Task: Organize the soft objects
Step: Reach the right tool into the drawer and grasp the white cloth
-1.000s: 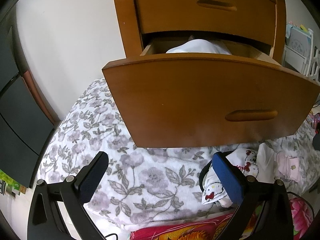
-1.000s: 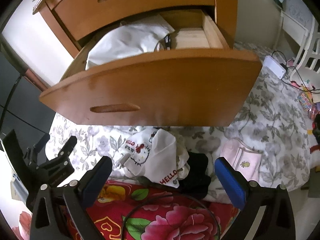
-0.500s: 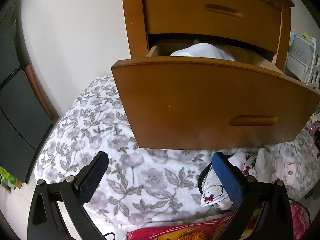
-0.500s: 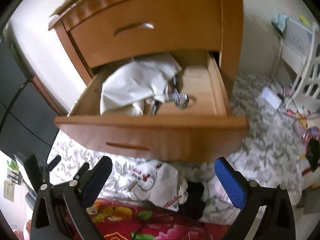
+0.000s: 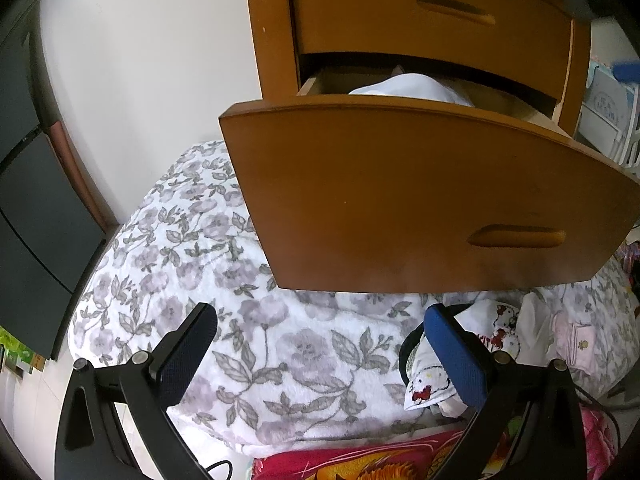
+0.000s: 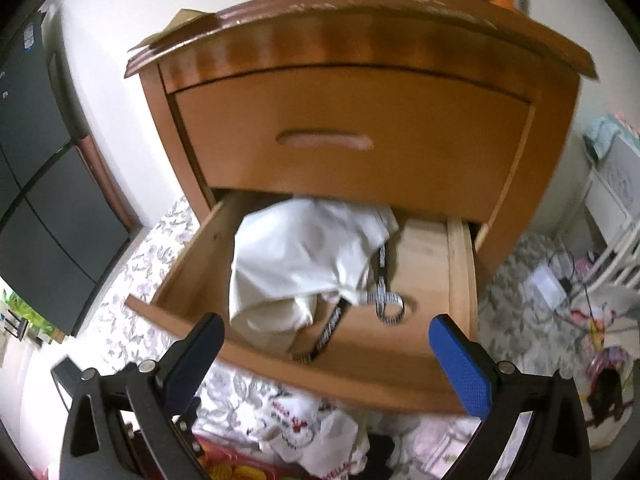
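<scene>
A wooden nightstand has its lower drawer (image 6: 340, 364) (image 5: 420, 200) pulled out. Inside lies a crumpled white garment (image 6: 304, 264) (image 5: 408, 86) with black-and-white straps (image 6: 384, 300) beside it. On the floral blanket (image 5: 240, 300) below the drawer lies a small pile of soft things: white cartoon-cat print cloths (image 5: 428, 376) (image 6: 304, 432), a black item (image 6: 376, 456) and a pale pink piece (image 5: 576, 340). My left gripper (image 5: 320, 352) hovers open over the blanket, its right finger next to the pile. My right gripper (image 6: 324, 360) is open, raised in front of the drawer, holding nothing.
A dark cabinet (image 5: 32, 208) stands at the left by the white wall. A red flowered blanket (image 5: 360, 460) lies nearest me. White furniture (image 6: 612, 216), cables and small clutter (image 6: 560, 280) occupy the right side. The upper drawer (image 6: 352, 136) is closed.
My right gripper has risen from the pile on the blanket up to drawer level, so the drawer's inside now shows. The left gripper has drifted slightly left and back.
</scene>
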`<state>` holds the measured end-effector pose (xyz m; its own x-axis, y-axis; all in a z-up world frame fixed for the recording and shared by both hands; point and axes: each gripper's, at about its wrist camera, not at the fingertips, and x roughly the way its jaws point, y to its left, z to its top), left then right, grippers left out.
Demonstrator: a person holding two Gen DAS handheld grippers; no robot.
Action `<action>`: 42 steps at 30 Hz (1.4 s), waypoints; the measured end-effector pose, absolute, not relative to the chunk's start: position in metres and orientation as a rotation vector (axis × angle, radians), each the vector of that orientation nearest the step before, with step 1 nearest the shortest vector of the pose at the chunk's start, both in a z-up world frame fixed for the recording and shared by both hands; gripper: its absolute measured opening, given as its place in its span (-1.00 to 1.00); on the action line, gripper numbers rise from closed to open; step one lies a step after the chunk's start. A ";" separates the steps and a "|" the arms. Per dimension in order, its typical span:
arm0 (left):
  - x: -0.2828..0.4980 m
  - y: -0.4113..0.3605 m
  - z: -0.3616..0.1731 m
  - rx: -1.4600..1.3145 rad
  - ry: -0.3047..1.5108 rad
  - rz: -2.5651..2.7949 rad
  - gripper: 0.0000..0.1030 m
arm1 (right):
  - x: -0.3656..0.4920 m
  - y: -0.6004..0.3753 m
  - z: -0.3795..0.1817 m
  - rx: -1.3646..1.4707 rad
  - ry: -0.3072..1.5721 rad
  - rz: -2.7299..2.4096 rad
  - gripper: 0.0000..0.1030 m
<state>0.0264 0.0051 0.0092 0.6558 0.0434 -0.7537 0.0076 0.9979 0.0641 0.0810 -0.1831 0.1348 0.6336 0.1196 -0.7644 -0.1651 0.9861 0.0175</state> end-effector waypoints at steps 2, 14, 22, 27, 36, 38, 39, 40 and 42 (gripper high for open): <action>0.028 0.006 0.008 0.057 0.863 0.018 1.00 | 0.092 -0.175 0.139 -0.066 0.863 0.174 1.00; 0.033 0.011 0.003 0.023 0.899 0.005 1.00 | 0.166 -0.110 0.101 -0.131 1.048 0.253 1.00; 0.036 0.016 0.001 0.004 0.911 0.007 1.00 | 0.198 -0.084 0.050 -0.194 1.190 0.252 1.00; 0.037 0.018 0.000 -0.004 0.920 0.010 1.00 | 0.210 -0.070 0.035 -0.261 1.223 0.252 1.00; 0.041 0.019 -0.004 -0.015 0.940 0.002 1.00 | 0.217 -0.042 0.001 -0.493 1.291 0.223 0.89; 0.042 0.019 -0.005 -0.015 0.944 0.001 1.00 | 0.218 -0.038 -0.004 -0.536 1.306 0.209 0.75; 0.042 0.019 -0.006 -0.015 0.946 0.000 1.00 | 0.218 -0.038 -0.005 -0.554 1.306 0.202 0.73; 0.043 0.019 -0.006 -0.014 0.948 0.000 1.00 | 0.218 -0.037 -0.007 -0.578 1.306 0.194 0.66; 0.042 0.019 -0.006 -0.015 0.949 -0.001 1.00 | 0.219 -0.037 -0.007 -0.574 1.316 0.192 0.56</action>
